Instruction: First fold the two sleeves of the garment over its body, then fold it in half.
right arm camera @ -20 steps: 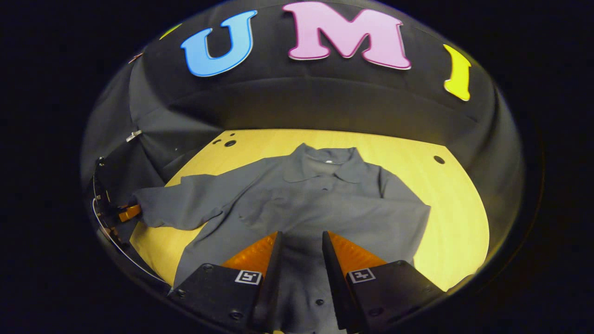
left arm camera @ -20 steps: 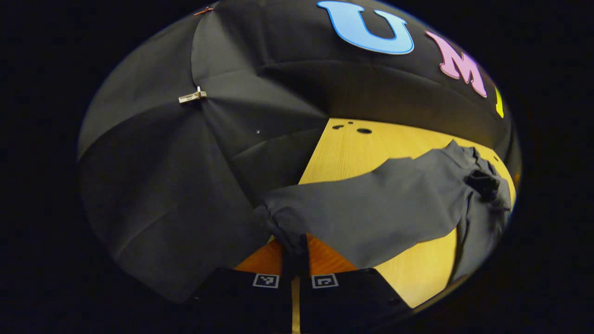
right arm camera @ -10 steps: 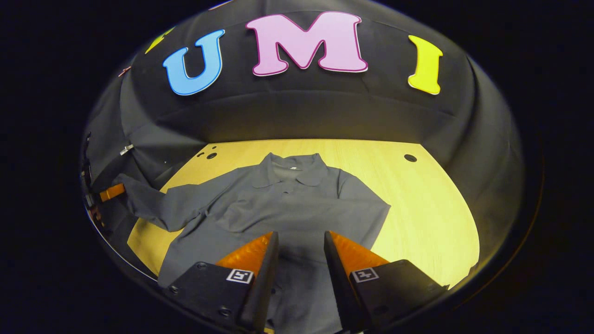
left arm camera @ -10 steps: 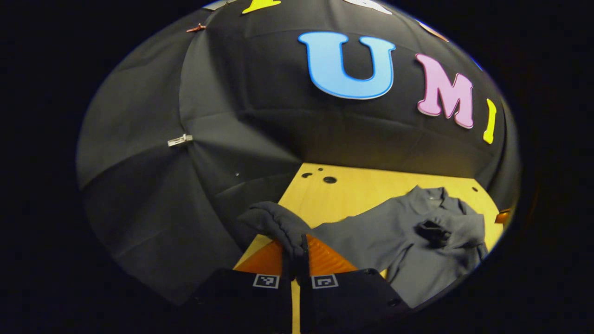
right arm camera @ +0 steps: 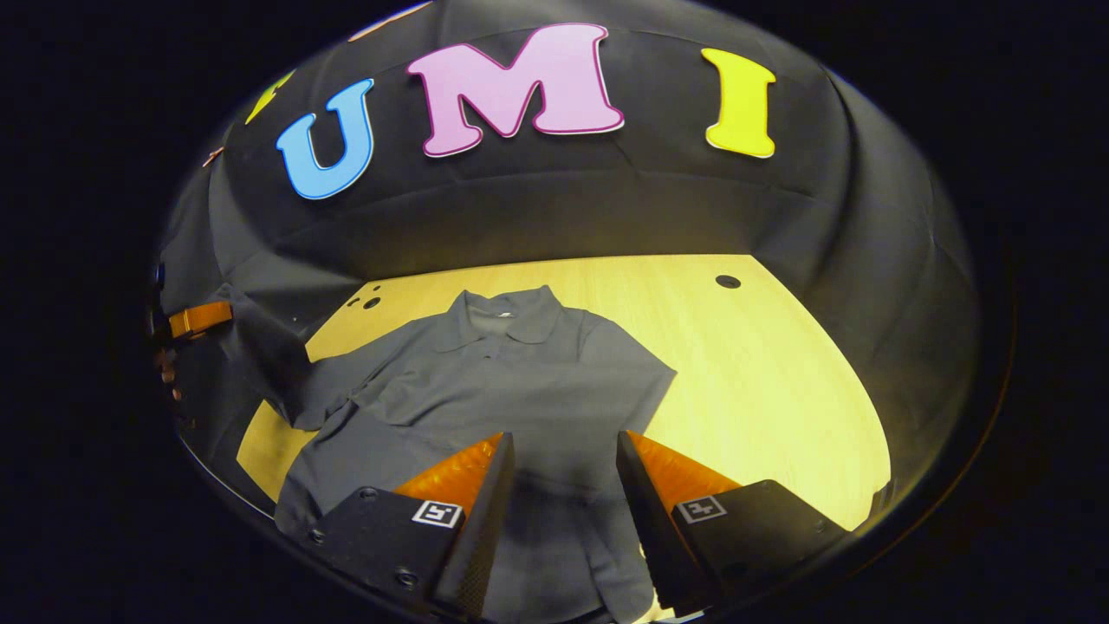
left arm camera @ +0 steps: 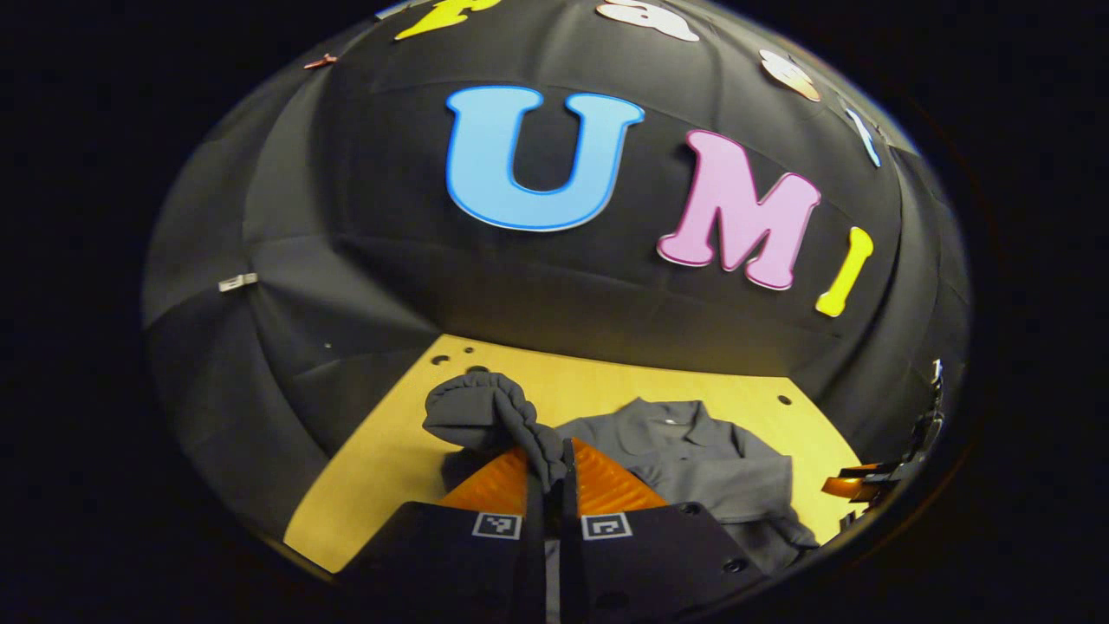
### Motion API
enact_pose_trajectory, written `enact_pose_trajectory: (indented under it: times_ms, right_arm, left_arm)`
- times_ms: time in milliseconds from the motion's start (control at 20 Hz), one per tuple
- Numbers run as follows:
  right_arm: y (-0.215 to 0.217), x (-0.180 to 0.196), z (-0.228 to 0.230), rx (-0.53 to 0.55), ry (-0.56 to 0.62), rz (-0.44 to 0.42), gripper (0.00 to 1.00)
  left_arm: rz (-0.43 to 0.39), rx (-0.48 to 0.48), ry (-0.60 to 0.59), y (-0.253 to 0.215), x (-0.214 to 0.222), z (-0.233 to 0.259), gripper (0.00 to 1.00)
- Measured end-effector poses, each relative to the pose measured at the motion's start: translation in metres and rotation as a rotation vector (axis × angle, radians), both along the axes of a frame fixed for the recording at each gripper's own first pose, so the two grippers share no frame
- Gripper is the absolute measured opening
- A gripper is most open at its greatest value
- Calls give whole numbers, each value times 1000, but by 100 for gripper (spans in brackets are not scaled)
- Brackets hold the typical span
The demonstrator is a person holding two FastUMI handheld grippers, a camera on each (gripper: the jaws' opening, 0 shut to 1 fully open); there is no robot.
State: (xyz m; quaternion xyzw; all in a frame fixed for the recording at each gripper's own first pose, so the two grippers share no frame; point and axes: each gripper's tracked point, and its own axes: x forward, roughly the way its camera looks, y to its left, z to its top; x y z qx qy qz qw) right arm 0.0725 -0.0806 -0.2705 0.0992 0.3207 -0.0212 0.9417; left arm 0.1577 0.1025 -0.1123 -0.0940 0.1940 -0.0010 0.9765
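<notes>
A grey collared shirt (right arm camera: 511,381) lies face up on the yellow wooden table (right arm camera: 780,381), collar toward the back wall. One sleeve lies folded across the chest. My left gripper (left arm camera: 548,472) is shut on the cuff of the other sleeve (left arm camera: 485,412), which bunches above its fingertips, lifted off the table. In the right gripper view that sleeve (right arm camera: 277,364) rises toward the left gripper (right arm camera: 199,318) at the far left. My right gripper (right arm camera: 563,451) stands open above the shirt's lower body, with nothing between its fingers. In the left gripper view the shirt body (left arm camera: 693,459) lies to the right.
Black cloth walls close in the table on the back and sides. Small round holes (right arm camera: 726,281) mark the tabletop near the back corners. Bare wood lies to the right of the shirt. The right gripper (left arm camera: 853,485) appears at the far right of the left gripper view.
My left gripper has carried the sleeve cuff up and inward toward the shirt body, turning to face the back wall. The right gripper has drifted slightly, staying open over the shirt.
</notes>
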Motion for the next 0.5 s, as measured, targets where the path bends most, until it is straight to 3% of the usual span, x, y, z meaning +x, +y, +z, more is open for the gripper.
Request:
enact_pose_trajectory:
  times_ms: [500]
  right_arm:
    - [-52,-26,-24,8,37,-23,74]
  left_arm:
    - [-258,15,96,-168,31,-43,11]
